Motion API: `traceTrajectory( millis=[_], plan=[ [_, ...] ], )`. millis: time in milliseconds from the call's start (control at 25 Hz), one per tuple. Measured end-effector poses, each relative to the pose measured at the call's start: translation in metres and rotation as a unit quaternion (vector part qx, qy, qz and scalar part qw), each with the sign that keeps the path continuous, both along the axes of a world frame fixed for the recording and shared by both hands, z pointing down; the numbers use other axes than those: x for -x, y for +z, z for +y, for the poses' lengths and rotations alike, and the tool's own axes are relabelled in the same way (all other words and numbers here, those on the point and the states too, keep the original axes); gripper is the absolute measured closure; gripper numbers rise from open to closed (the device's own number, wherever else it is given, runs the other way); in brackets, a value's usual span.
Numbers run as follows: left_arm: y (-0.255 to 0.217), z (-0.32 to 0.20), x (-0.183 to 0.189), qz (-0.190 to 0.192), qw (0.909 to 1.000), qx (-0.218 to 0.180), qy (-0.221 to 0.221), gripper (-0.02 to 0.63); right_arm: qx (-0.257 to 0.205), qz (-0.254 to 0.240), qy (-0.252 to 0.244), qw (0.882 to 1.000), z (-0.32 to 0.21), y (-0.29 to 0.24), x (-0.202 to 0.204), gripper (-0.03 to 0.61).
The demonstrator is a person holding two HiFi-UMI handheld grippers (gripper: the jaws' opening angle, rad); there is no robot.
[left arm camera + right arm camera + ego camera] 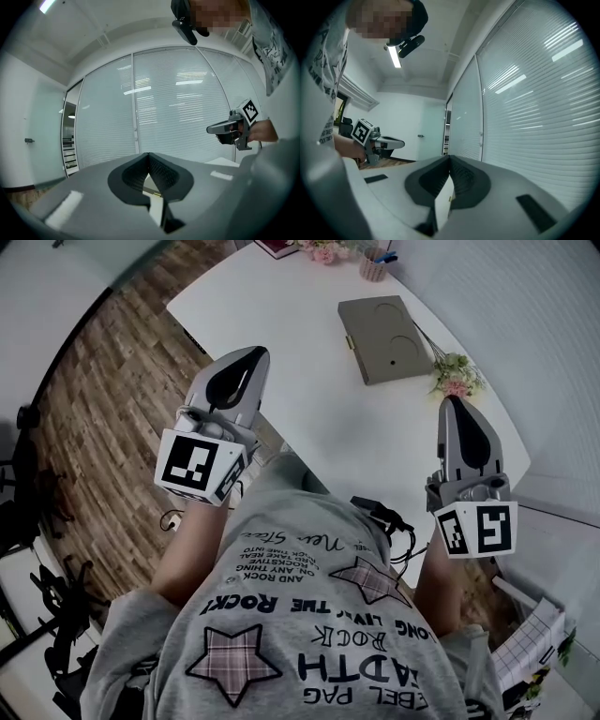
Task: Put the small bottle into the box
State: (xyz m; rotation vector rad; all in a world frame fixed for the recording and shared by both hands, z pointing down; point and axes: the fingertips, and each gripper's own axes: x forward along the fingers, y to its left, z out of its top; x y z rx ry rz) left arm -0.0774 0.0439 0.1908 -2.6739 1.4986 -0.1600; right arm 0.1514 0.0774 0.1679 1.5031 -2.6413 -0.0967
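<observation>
The white oval bench fills the upper part of the head view, with brown wood-plank floor to its left. On it, well out from the person, lies a flat grey-green box with two round hollows pressed into its top; its lid looks to be down, though I cannot be sure of that.

The left gripper and the right gripper are both held up near the person's chest, over the bench's near edge and well apart from the box. Each gripper's own view shows its dark ribbed fingers brought together at the tips with nothing held between them.

A spray of pink and white flowers lies just beside the box's right edge; a small pink cup of pens stands at the far end.

No small bottle shows in any view. It may be shut inside the box, or it may lie out of frame waiting to be fetched; the scene fits either, so I judge no step is in hand. Whatever follows first calls for finding where the bottle is.
</observation>
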Motion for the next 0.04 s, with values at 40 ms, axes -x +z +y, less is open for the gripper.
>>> traceTrajectory(
  millis=[40],
  plan=[
    [-0.0016,0.0017,-0.0006,-0.001,1.0000,-0.001,0.001,0.604,-0.003,0.000,0.001,1.000,0.0016,-0.0026,-0.0006,0.565]
  ],
)
